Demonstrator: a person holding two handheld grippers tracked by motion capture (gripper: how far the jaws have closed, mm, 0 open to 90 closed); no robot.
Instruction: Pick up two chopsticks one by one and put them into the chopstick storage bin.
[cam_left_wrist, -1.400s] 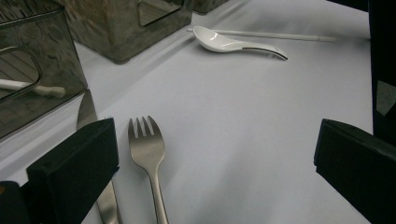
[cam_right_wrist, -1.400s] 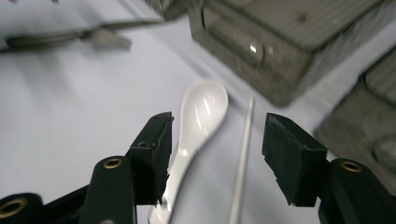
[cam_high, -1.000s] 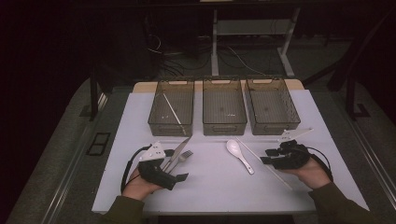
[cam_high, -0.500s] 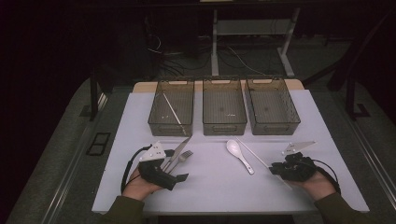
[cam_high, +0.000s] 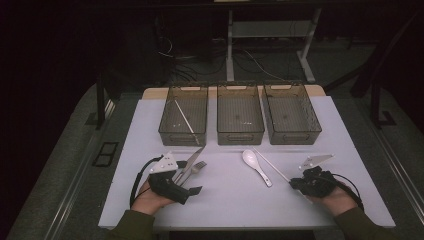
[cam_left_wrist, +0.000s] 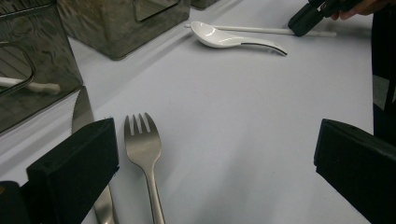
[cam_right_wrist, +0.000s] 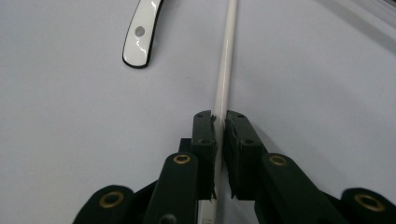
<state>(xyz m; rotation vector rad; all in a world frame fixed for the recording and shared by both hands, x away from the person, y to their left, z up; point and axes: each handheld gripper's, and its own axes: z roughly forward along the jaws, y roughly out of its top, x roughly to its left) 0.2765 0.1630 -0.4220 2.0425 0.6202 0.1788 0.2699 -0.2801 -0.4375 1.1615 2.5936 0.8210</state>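
Note:
My right gripper (cam_high: 296, 184) (cam_right_wrist: 220, 117) rests low at the table's right front. Its jaws have just been closing, and they now pinch the near end of a white chopstick (cam_high: 270, 165) (cam_right_wrist: 227, 65) that lies flat on the table. A white ceramic spoon (cam_high: 256, 163) (cam_right_wrist: 140, 37) lies just left of that chopstick. At the left front, my left gripper (cam_high: 189, 178) (cam_left_wrist: 215, 154) stands open over bare table. A steel fork (cam_high: 198, 166) (cam_left_wrist: 144, 147) and a knife (cam_high: 192, 160) (cam_left_wrist: 82, 111) lie by its left jaw. The right gripper (cam_left_wrist: 309, 17) also shows far off in the left gripper view.
Three clear plastic bins (cam_high: 183, 131) (cam_high: 240, 132) (cam_high: 292, 132) stand in a row behind the cutlery. The left bin holds another white chopstick (cam_high: 184, 118) (cam_left_wrist: 32, 87). The white table (cam_high: 230, 200) ends just behind both hands. Dark floor and desk legs lie beyond.
The right hand has moved back toward the front edge and down onto the chopstick's near end, and its jaws have closed on it. The left hand has stayed put.

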